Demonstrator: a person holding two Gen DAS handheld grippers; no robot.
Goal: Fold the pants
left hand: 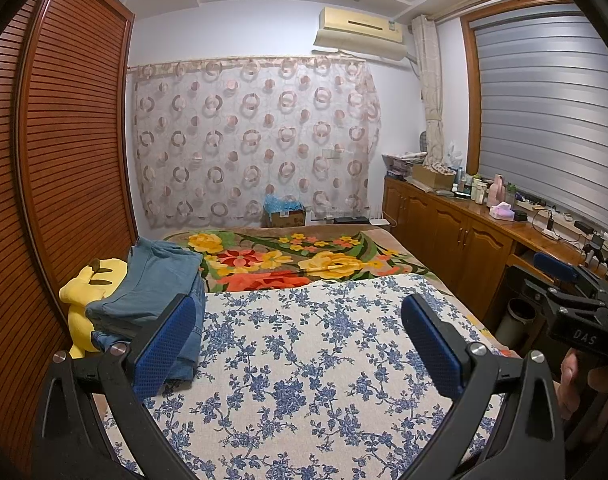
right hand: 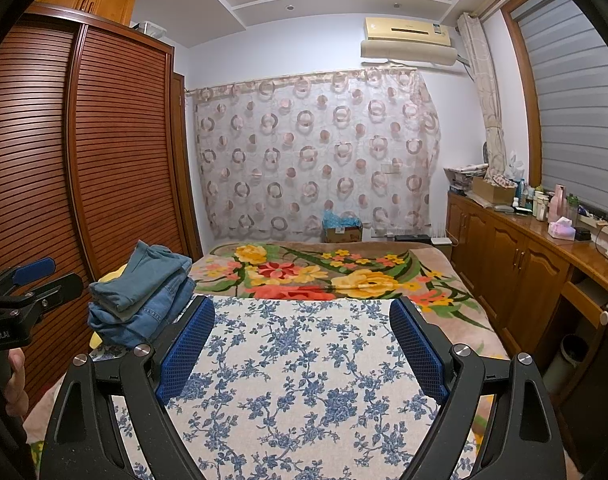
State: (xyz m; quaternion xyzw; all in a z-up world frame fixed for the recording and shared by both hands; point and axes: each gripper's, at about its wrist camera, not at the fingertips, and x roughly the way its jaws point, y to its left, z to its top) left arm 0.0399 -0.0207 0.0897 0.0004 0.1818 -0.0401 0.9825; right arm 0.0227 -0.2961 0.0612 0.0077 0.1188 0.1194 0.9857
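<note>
A stack of folded blue denim pants (left hand: 152, 292) lies at the left edge of the bed, on the blue-flowered white cloth (left hand: 304, 360); it also shows in the right wrist view (right hand: 140, 300). My left gripper (left hand: 300, 344) is open and empty, held above the cloth, with the stack just beyond its left finger. My right gripper (right hand: 302, 344) is open and empty above the same cloth (right hand: 300, 380), the stack to its left. Each gripper shows at the edge of the other's view: the right one (left hand: 576, 300), the left one (right hand: 20, 292).
A yellow plush toy (left hand: 88, 292) sits behind the stack beside the slatted wardrobe (left hand: 64, 160). A flowered blanket (left hand: 288, 260) covers the far bed. Wooden cabinets (left hand: 456, 232) with bottles run along the right; a bin (left hand: 516, 316) stands below.
</note>
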